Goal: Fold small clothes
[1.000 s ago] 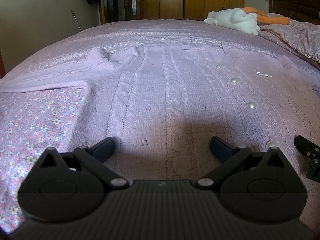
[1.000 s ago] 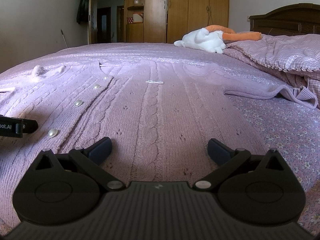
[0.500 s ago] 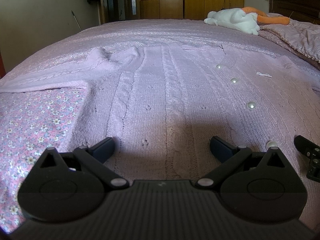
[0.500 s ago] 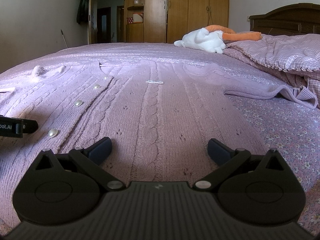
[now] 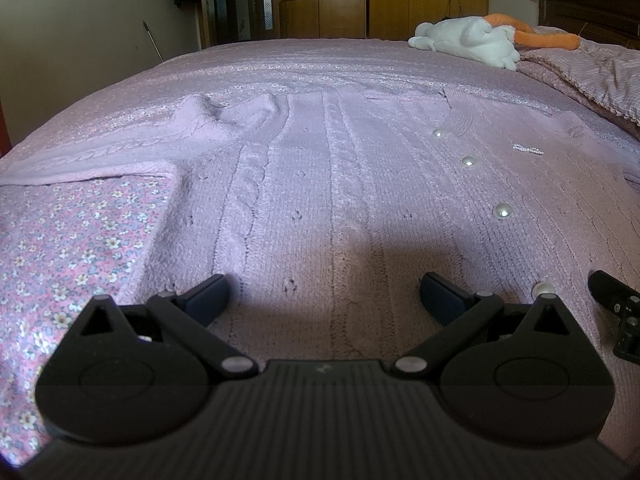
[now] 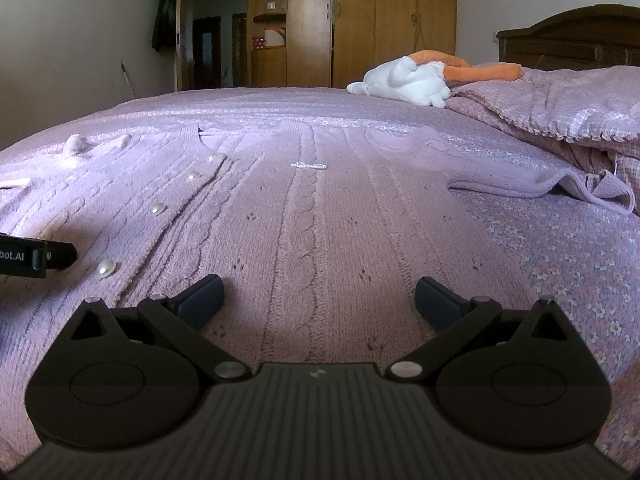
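The lilac cardigan (image 5: 340, 184) lies flat and buttoned on the floral bedspread (image 5: 72, 240), not yet folded. The left gripper (image 5: 324, 296) and the right gripper (image 6: 318, 294) rest low over its hem, jaws spread wide, holding nothing. All folding remains.

Lilac cable-knit cardigan (image 5: 340, 184), pearly buttons (image 5: 502, 211); pink floral bedsheet (image 5: 60, 248).

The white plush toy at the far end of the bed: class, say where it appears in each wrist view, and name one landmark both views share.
Left wrist view: the white plush toy lies at upper right, far across the bed.
Right wrist view: the toy lies right of centre, near the top.
Shared landmark: the row of pearl buttons on the pink cardigan.
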Tool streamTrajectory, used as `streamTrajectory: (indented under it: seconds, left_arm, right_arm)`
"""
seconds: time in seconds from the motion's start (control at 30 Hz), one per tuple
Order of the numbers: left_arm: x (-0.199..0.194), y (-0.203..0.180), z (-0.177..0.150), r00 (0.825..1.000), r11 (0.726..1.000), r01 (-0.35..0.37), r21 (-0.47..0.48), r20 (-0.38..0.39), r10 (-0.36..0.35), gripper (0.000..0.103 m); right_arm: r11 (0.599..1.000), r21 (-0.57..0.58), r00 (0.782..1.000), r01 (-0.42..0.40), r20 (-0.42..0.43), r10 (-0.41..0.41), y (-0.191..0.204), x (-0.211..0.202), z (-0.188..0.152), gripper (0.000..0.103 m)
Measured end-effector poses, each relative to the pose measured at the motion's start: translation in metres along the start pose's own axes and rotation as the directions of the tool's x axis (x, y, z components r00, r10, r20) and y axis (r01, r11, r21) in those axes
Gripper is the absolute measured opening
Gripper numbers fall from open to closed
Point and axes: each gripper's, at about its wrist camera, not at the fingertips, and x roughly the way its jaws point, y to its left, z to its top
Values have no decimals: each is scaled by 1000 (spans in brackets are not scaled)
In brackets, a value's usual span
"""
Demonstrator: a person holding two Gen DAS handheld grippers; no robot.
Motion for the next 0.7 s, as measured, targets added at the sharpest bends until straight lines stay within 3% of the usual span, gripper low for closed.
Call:
streamTrajectory:
  seconds: [0.23,0.33,0.5,0.7]
  left_arm:
    - [2,1,8,999,1000,4,-1,-43,-4,103]
    - [3,1,9,998,1000,10,6,-55,-9,103]
    - [6,2,13,996,1000,16,8,-83,-15,103]
    - [8,1,13,996,1000,12,10,-90,-11,103]
  right_arm:
    - [1000,5,999,-13,-40,13,0,3,4,103]
    - [997,1,994,-83,-73,83,-9,5,12,103]
    - [977,122,978,-177,-88,188,-47,1,37,103]
    - [990,129,997,-63,-31,68,-116,1,78,103]
